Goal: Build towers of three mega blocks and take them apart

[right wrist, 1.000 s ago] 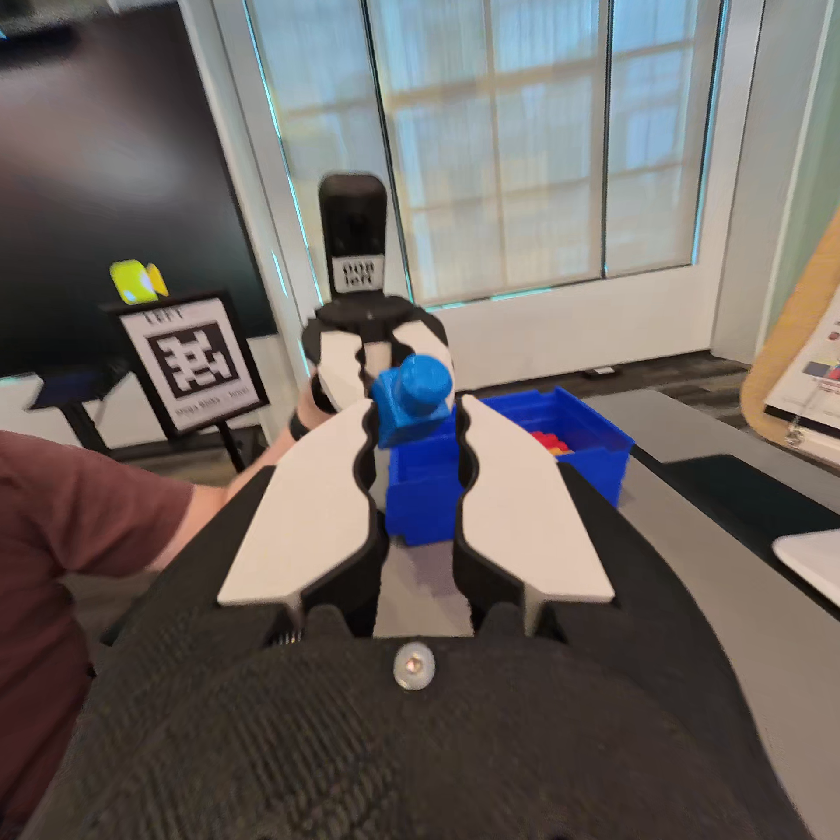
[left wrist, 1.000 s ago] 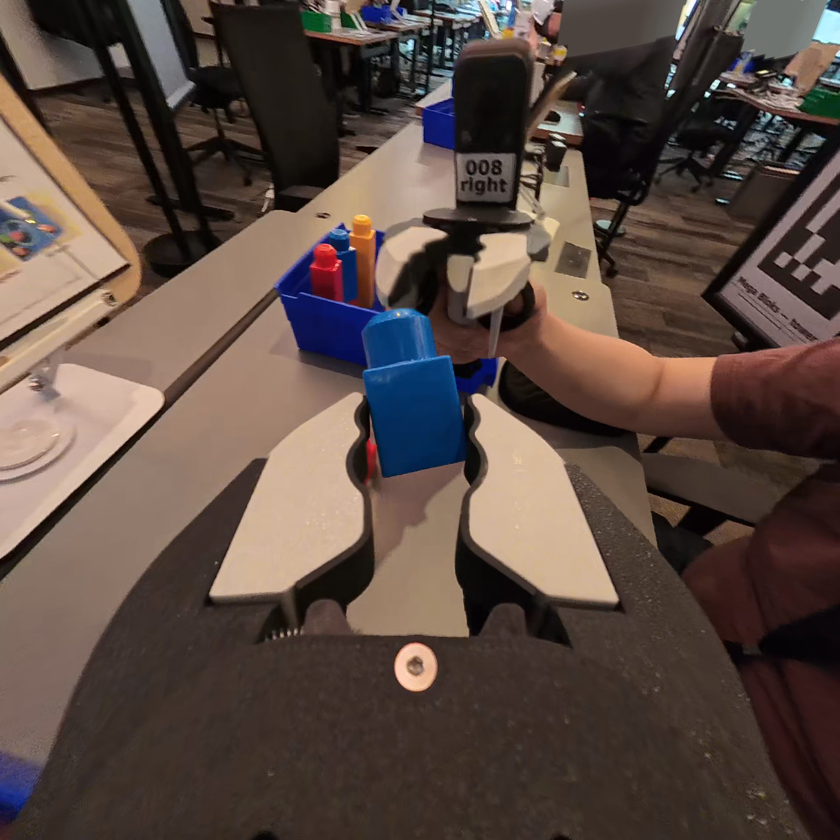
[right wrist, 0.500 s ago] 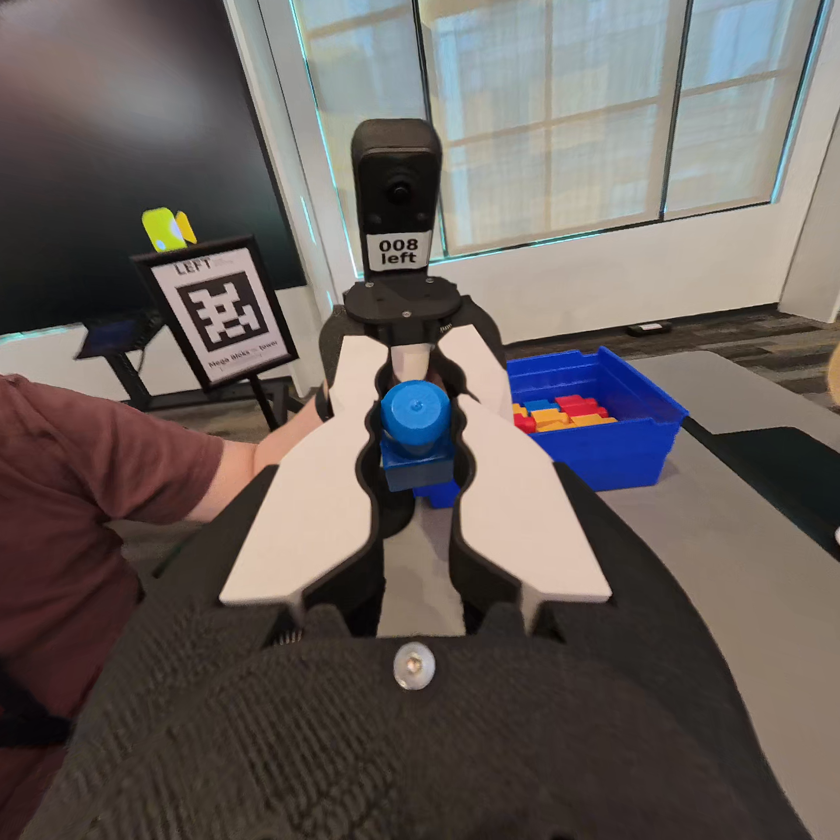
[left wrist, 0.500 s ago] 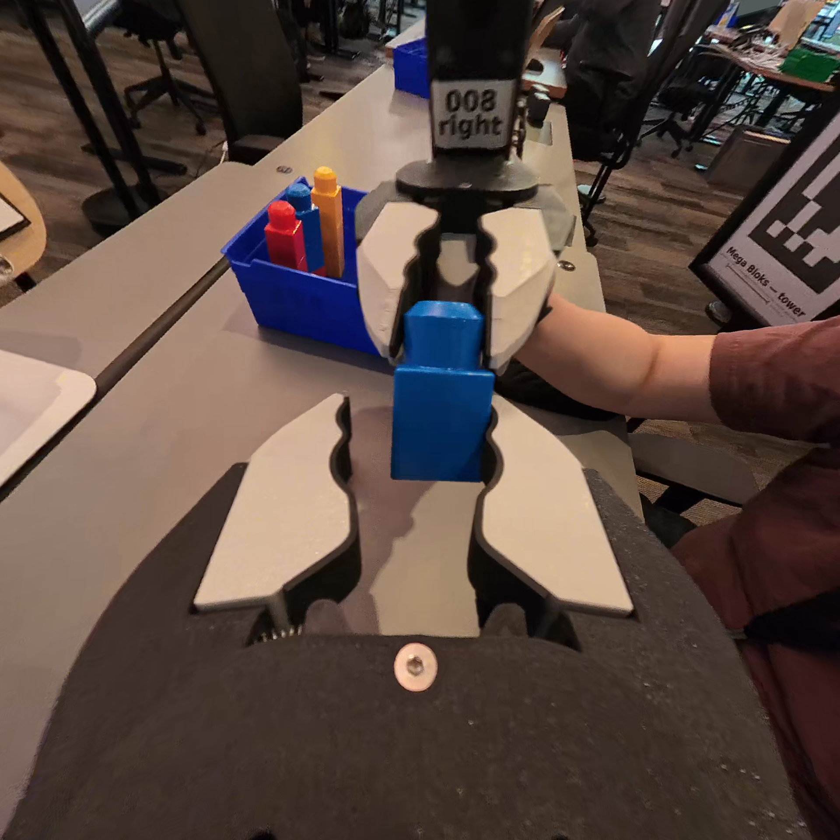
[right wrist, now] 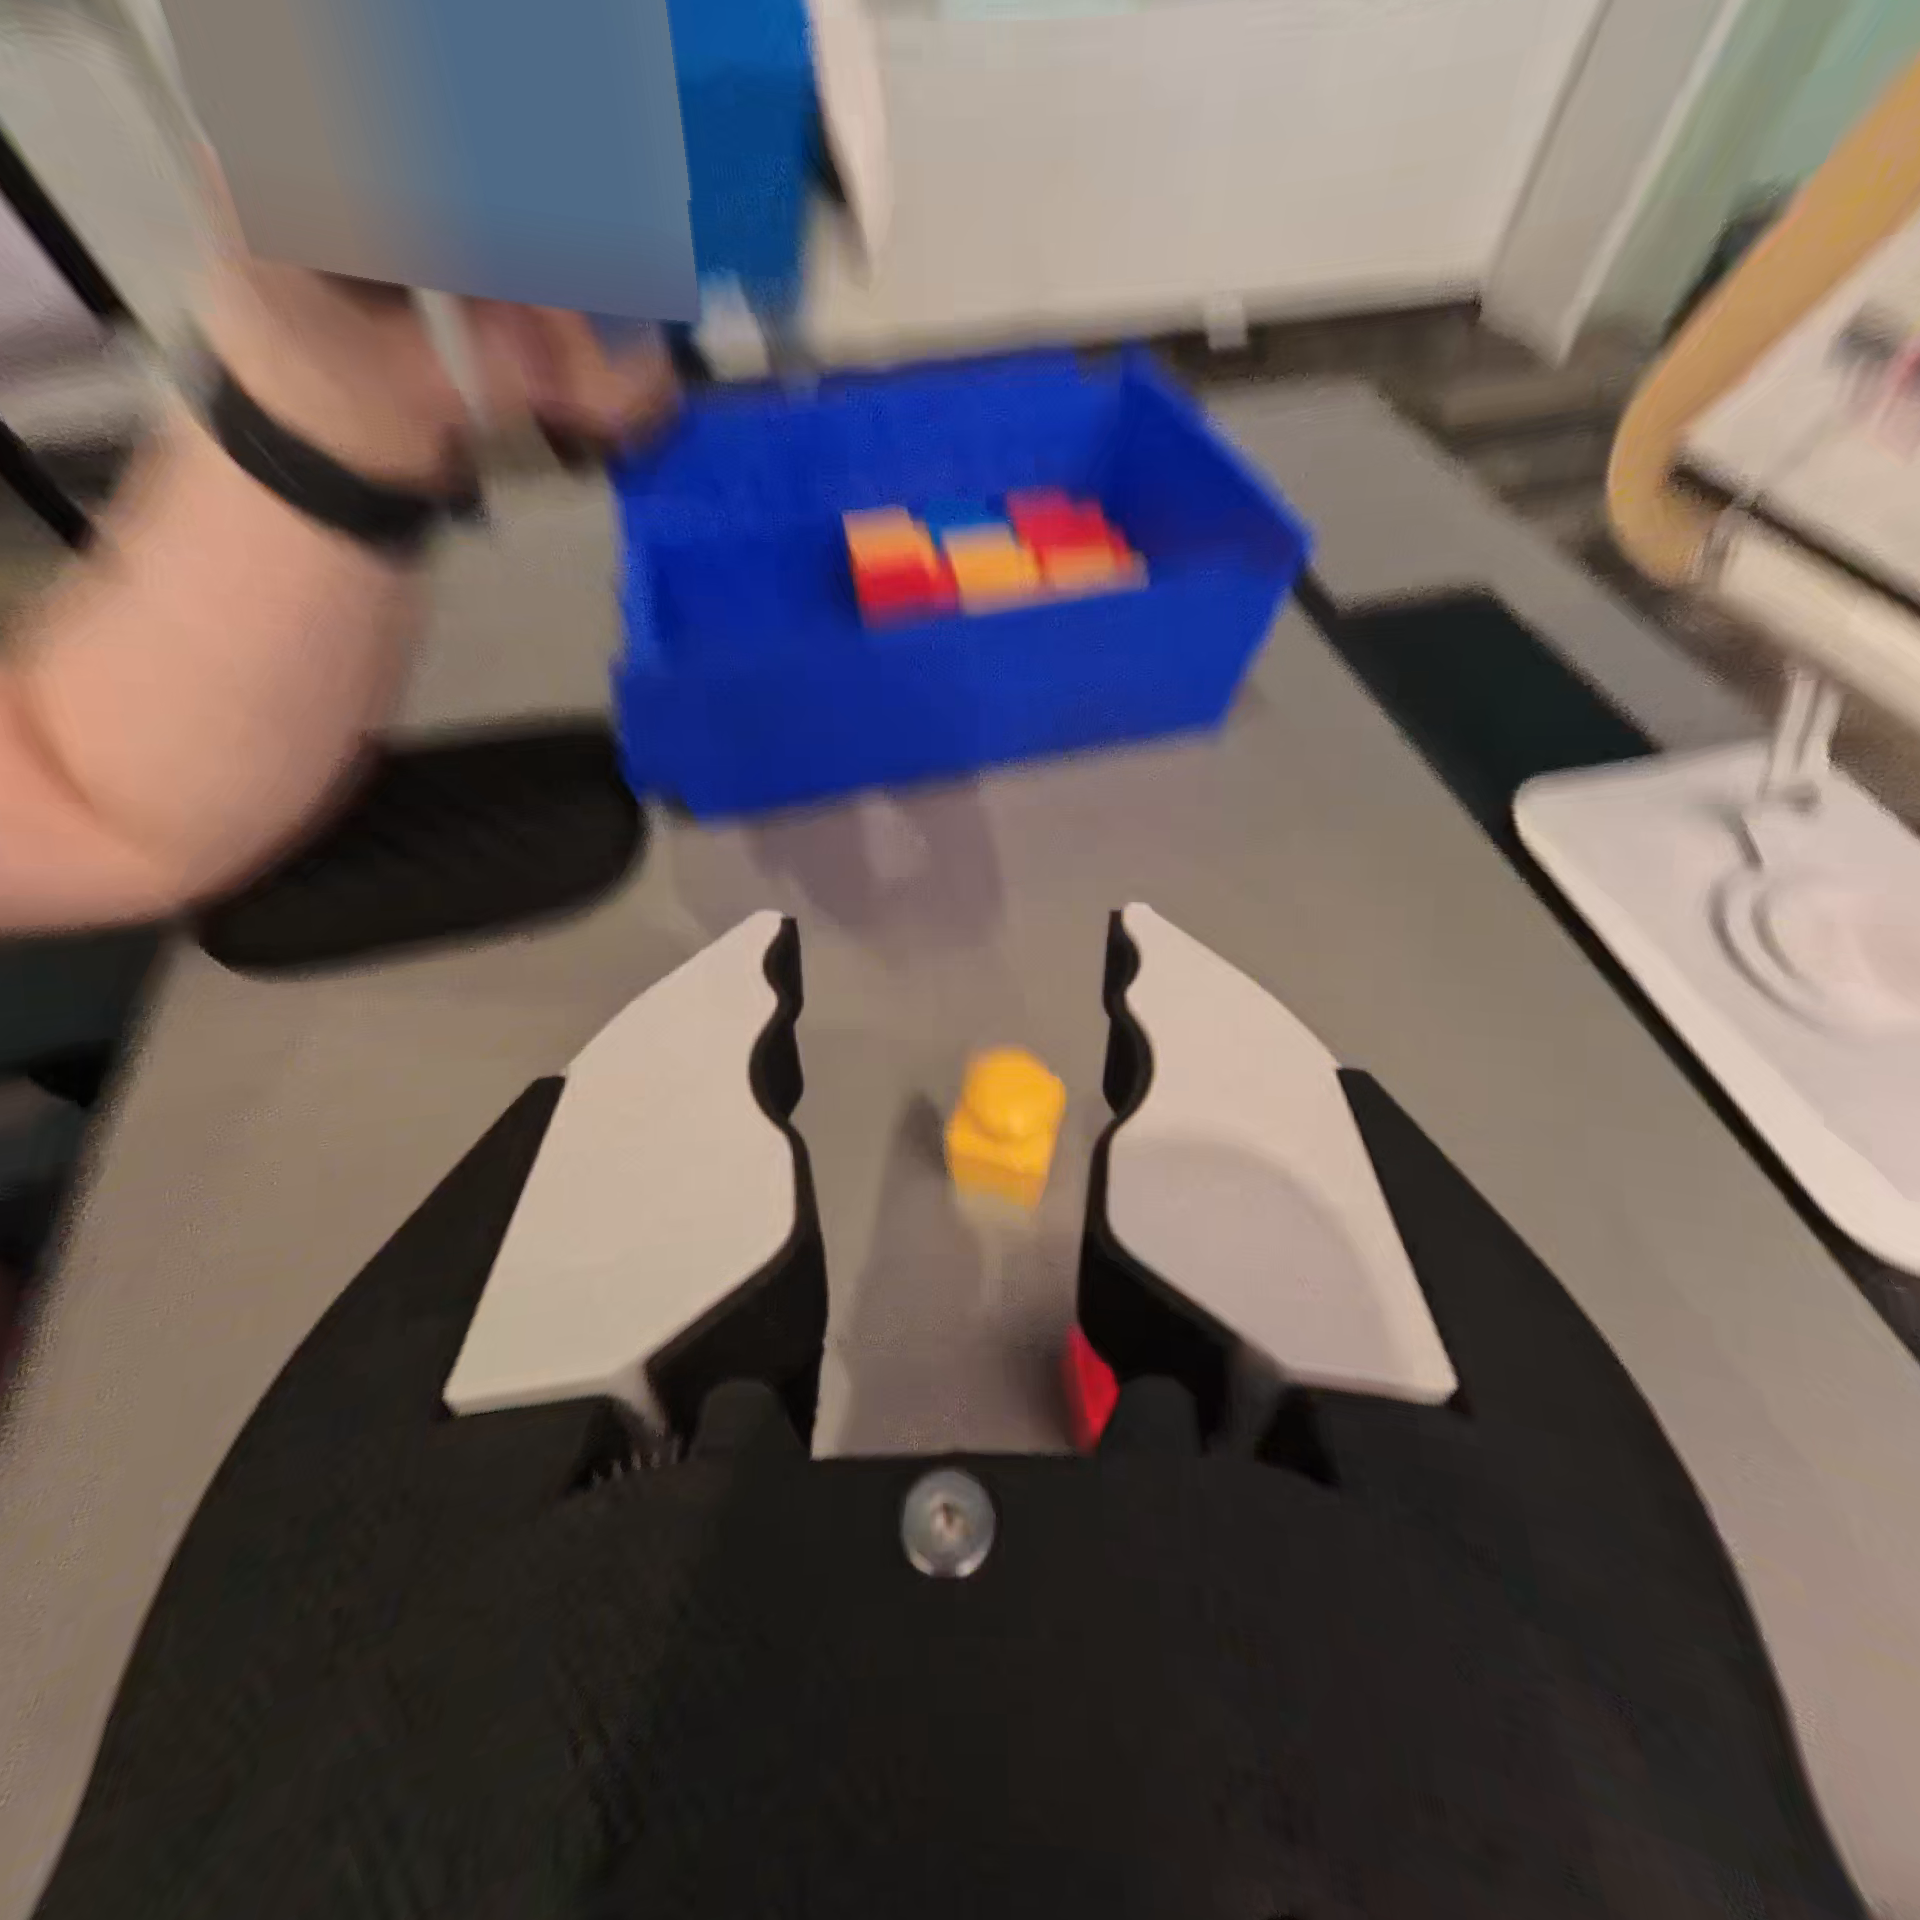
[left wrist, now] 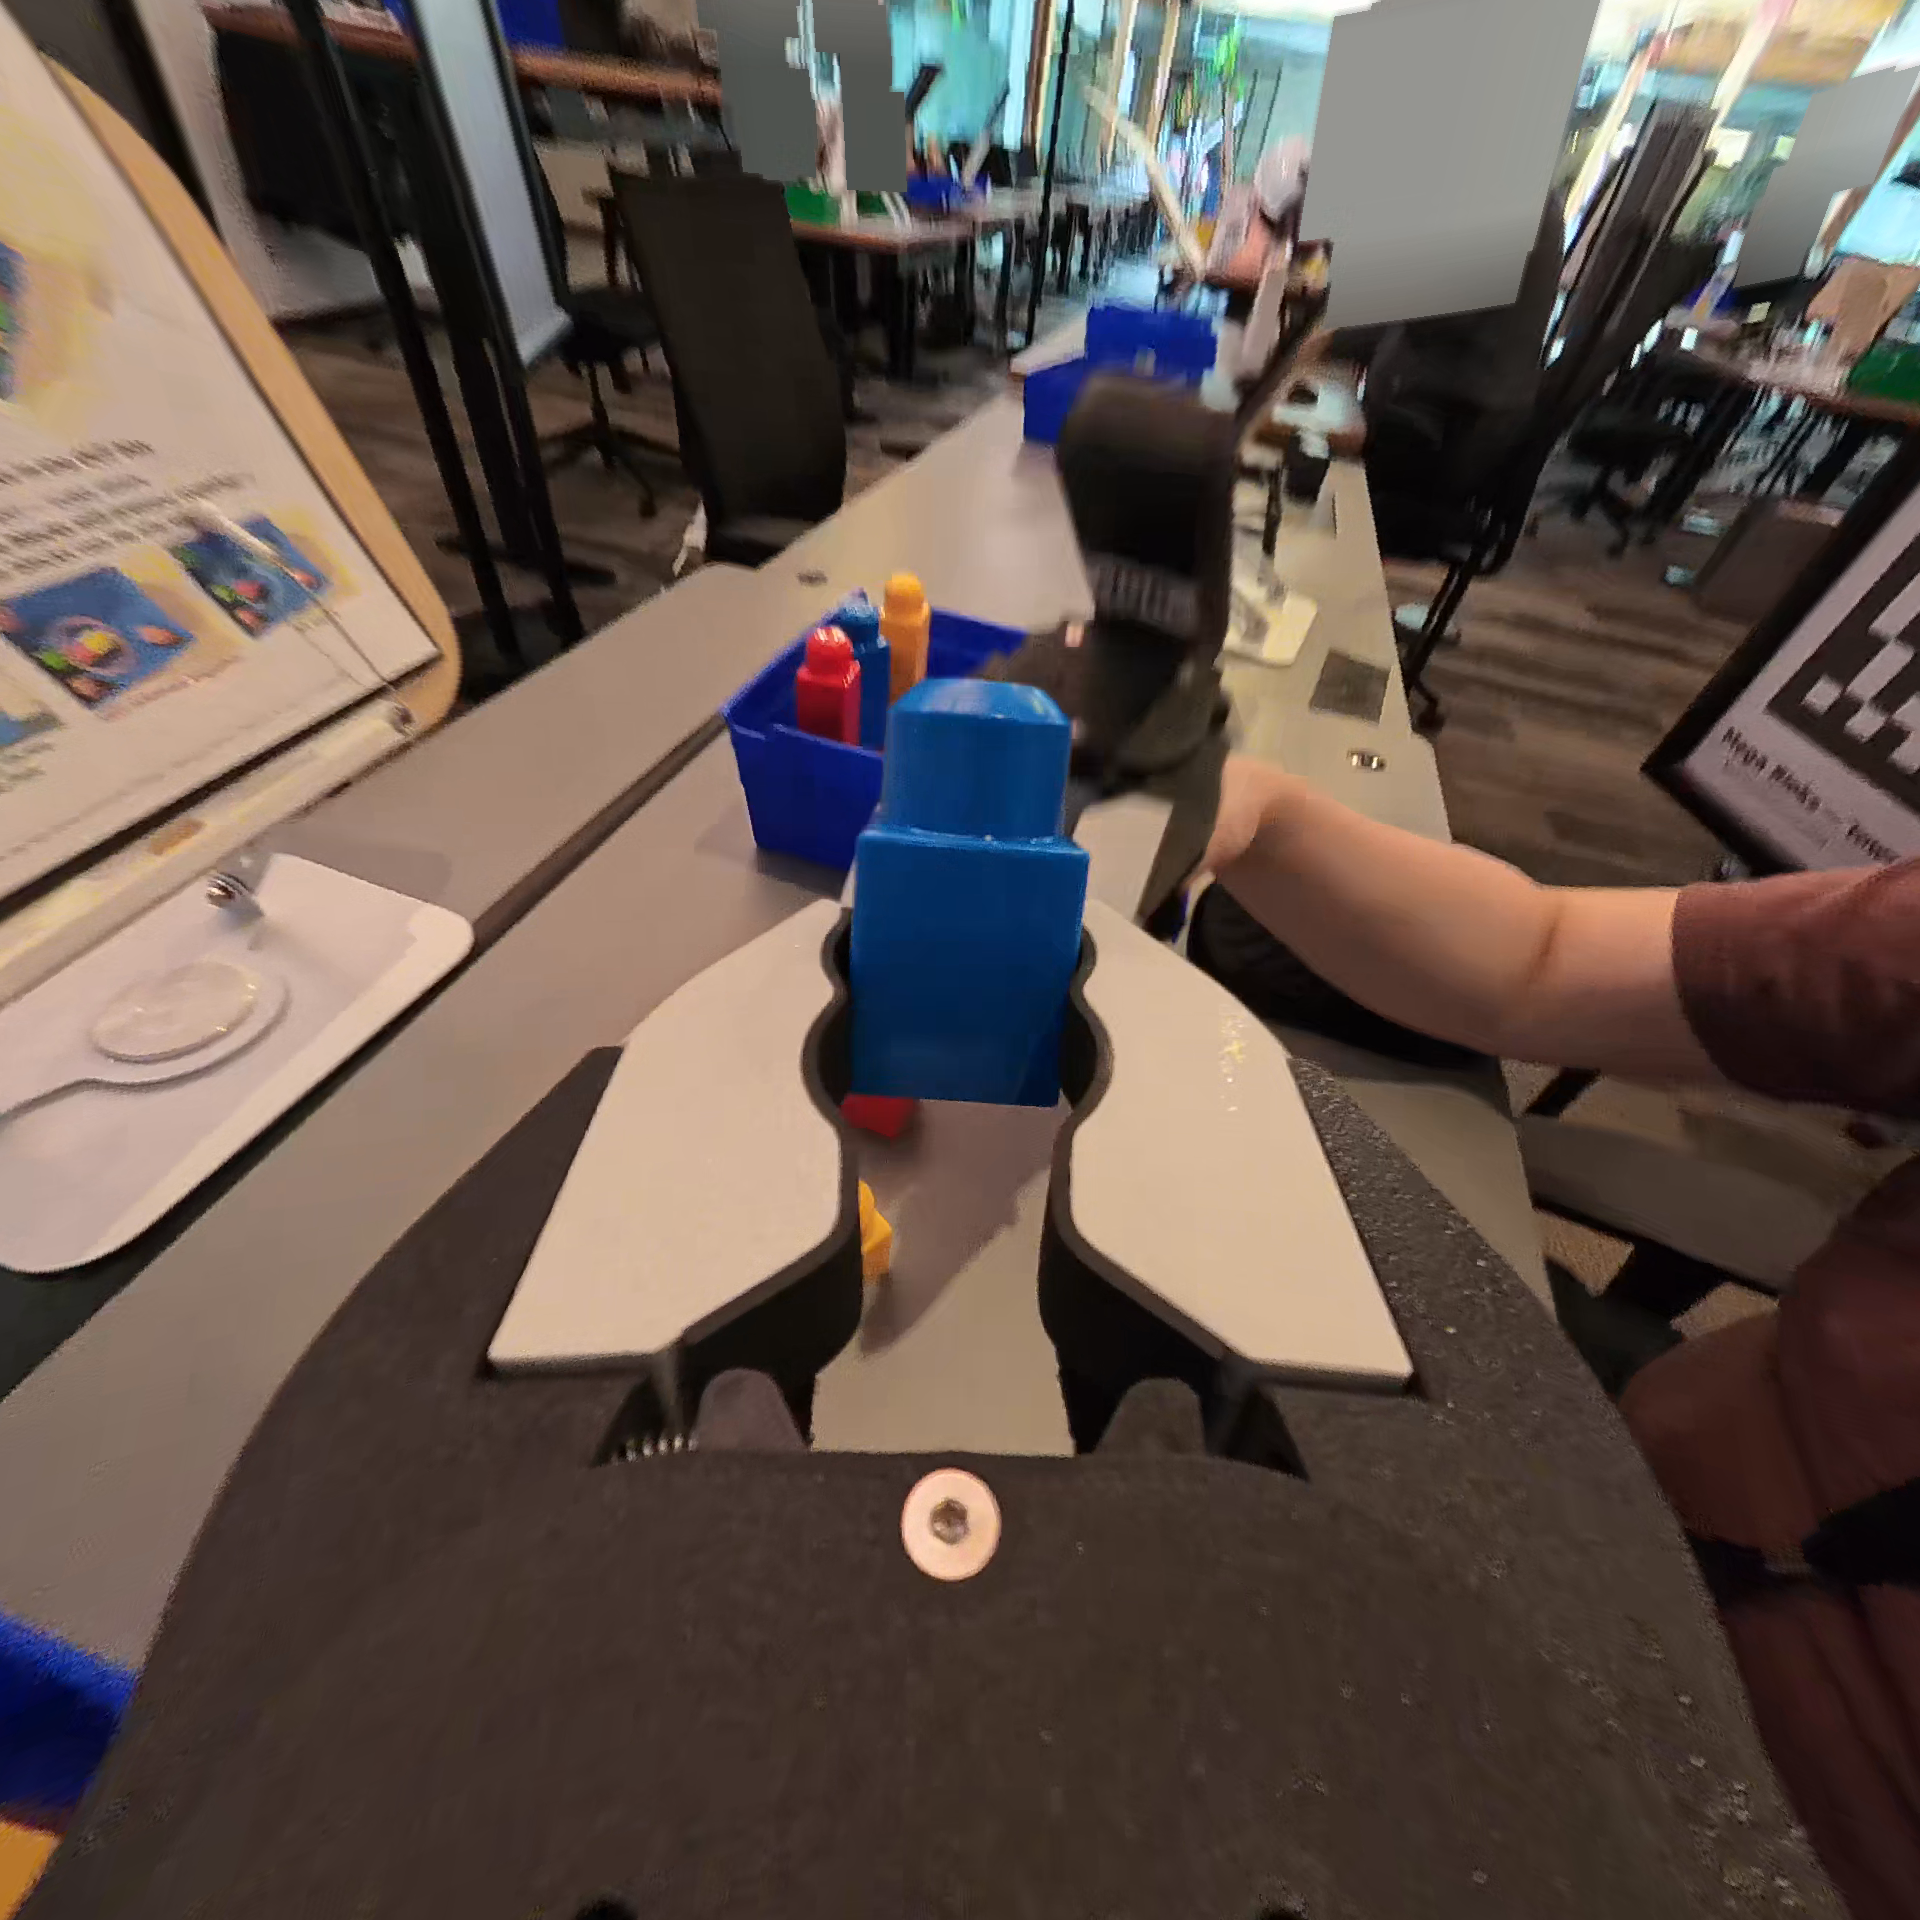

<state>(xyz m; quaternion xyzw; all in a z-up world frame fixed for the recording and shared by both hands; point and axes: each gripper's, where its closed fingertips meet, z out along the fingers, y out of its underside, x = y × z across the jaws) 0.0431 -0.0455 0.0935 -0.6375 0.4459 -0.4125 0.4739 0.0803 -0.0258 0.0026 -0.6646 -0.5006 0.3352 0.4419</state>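
My left gripper (left wrist: 961, 920) is shut on a blue mega block (left wrist: 971, 862) and holds it upright above the grey table (left wrist: 499, 966), with both pads on its sides. The block shows blurred at the top of the right wrist view (right wrist: 743, 145). My right gripper (right wrist: 953, 925) is open and empty, low over the table. A yellow block (right wrist: 1006, 1127) stands on the table between its fingers, touching neither. A red block (right wrist: 1088, 1387) lies by its right finger. Both loose blocks, red (left wrist: 881, 1114) and yellow (left wrist: 873, 1236), show under my left gripper.
A blue bin (left wrist: 800, 800) with standing red (left wrist: 828, 686), blue and orange towers sits beyond my left gripper. Another blue bin (right wrist: 935, 717) holds stacked blocks (right wrist: 987, 561). A white tray (right wrist: 1714, 987) lies at the table's side. The person's forearm (left wrist: 1455, 966) crosses on the right. Across from one pair of fingers to the other is roughly 10 cm.
Half a second ago my left jaws were open while the right gripper held the blue block by its stud. Now the left has shut on it again; the right has let go, opened and dropped low.
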